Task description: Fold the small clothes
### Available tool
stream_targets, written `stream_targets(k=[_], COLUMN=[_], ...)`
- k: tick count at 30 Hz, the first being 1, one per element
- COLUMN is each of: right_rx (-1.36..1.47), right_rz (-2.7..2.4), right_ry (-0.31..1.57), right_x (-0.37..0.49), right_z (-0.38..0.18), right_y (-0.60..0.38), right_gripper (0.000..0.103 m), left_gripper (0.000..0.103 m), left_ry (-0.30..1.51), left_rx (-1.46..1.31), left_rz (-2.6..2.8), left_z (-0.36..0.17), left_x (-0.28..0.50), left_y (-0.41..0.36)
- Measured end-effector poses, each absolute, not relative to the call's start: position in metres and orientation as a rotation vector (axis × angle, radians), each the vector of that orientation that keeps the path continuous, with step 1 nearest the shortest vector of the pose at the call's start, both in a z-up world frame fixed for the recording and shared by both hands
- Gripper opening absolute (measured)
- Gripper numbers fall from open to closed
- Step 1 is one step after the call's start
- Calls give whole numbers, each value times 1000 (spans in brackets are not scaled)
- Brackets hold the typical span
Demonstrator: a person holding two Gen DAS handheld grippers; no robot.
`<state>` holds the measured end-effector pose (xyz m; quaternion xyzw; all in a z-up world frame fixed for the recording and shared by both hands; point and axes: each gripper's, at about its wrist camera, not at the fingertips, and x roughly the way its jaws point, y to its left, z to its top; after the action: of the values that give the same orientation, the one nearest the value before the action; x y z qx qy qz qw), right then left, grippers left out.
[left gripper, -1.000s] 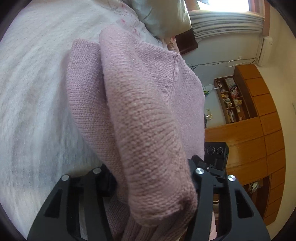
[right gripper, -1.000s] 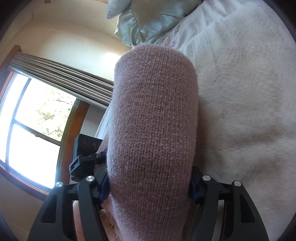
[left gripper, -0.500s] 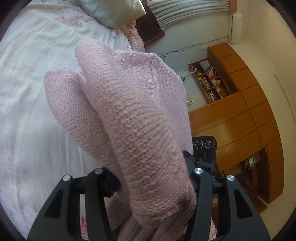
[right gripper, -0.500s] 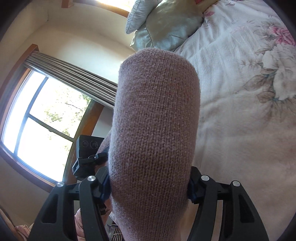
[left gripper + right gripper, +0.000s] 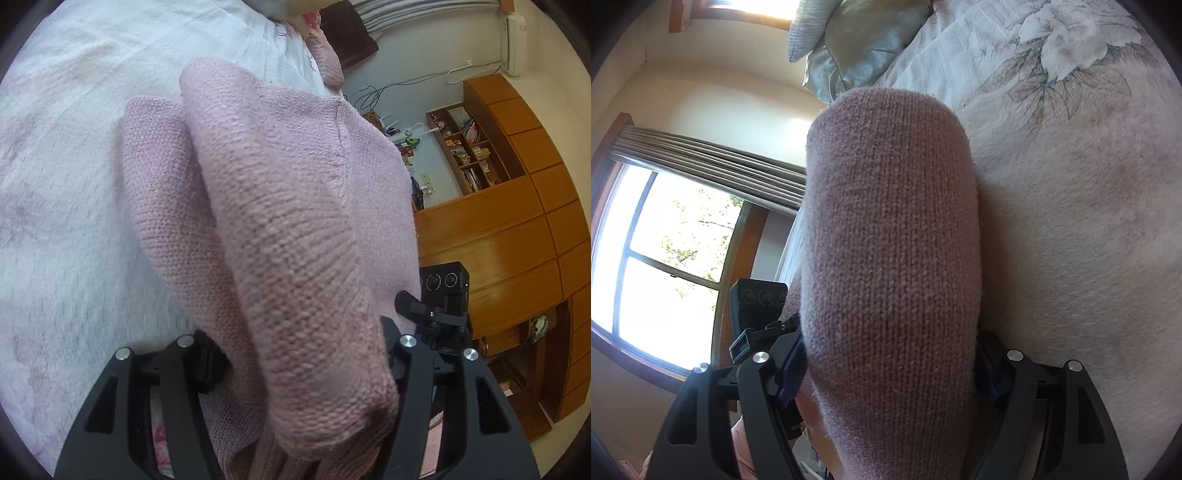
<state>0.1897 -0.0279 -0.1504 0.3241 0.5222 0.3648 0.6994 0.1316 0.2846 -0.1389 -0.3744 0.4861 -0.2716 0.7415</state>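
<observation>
Sweater (image 5: 280,229), a pink knitted one, hangs in the air above the bed (image 5: 74,184), carried by both tools at once: the left tongs (image 5: 295,373) are clamped on a thick bunch of it, and the right tongs (image 5: 890,354) are clamped on another rolled part (image 5: 890,240), which fills the middle of that view. To do this step well, I think both tools should come down together and at the same height, so that the lower edge touches the bed first and the rest is laid flat over it; pulling gently apart would take the slack out before the grip is released. The knit is soft and a little fuzzy, with fine ribs and one raised seam (image 5: 345,166), and it bends into round, heavy folds, so it may stretch or slip if held by one side only. The bed cover is pale and lightly textured, with a printed flower pattern (image 5: 1071,48).
</observation>
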Motion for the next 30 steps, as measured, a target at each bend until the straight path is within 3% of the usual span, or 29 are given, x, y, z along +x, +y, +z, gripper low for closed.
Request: stream_targets(k=[3,17,18,20,22,30], right_rx=[709,652,659,687,730,687], right_rz=[801,789,782,770,764,679], right_ry=[1141,1104,1099,1100,1108,1122], right_x=[172,72,72,70,68,55], right_z=[-139,-145,-145,-146,-146,-135], right_y=[-38,-63,-62,-65,-71,-80], right_gripper=[86,84,82,66,31,27], left_gripper=[65,66,65,61,57,57], left_ry=[1035,976,996,1034,1066,1059], left_rx=[-734,-531,-528,-529,-542,-499], left_rz=[-548,-423,-401,-363,-341,-272], left_z=[-121,-92,-96,-107,-113,-103], left_x=[114,32,34,32,31,27], left_y=[289,276,276,279,284,290])
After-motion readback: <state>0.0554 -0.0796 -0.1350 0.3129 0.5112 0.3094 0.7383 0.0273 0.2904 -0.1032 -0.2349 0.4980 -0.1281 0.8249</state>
